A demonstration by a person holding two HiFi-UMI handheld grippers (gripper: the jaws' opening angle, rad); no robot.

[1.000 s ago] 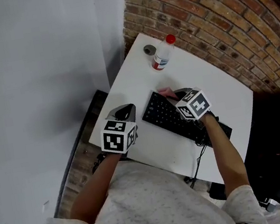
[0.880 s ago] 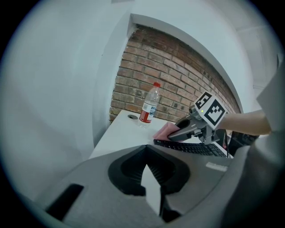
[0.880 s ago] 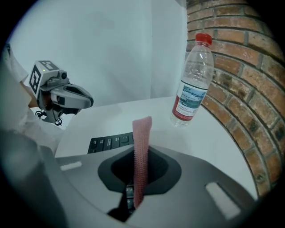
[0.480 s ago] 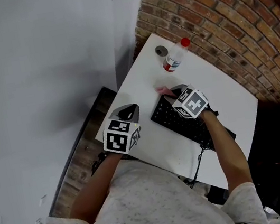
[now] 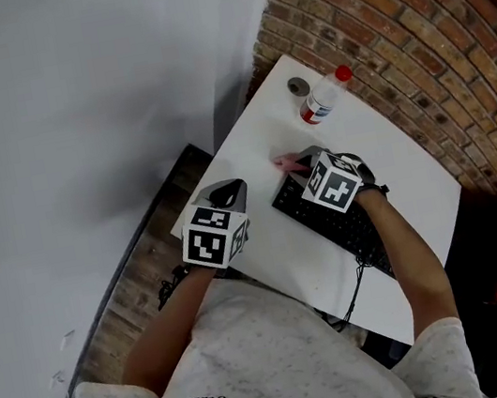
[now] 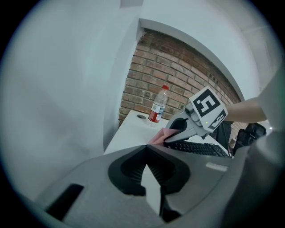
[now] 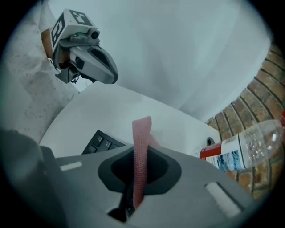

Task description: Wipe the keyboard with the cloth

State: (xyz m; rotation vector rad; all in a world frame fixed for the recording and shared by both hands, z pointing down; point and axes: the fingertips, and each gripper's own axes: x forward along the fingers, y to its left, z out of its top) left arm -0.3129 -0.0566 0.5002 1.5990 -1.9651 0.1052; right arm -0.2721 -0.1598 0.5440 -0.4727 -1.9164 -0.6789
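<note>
- Your right tool (image 7: 140, 167) is clamped narrow on the cloth (image 7: 141, 147), a pink strip that stands up between its jaws and sticks out past the tips.
- The cloth's free end hangs just ahead of that tool. It sits at the far corner of the keyboard (image 5: 343, 224), over the edge where the keys meet the bare desk (image 5: 394, 158). You cannot tell whether it touches the keys.
- The rest of the black keyboard runs back from under the right tool toward your body, with its cable dropping off the near edge of the desk.
- Your left tool (image 6: 147, 169) has its jaws together with nothing between them. It hovers over the desk's edge, to the left of the right tool and well apart from the keyboard.
- A bottle (image 5: 321, 99) with a red cap lies ahead of the right tool, a little to its right and clear of the cloth.
- The step in hand looks like a wiping pass at the keyboard's far end.
- The next move likely calls for pressing the cloth flat onto the keys and drawing it back along the rows toward you. Keep the grip firm so the strip does not slip out.
</note>
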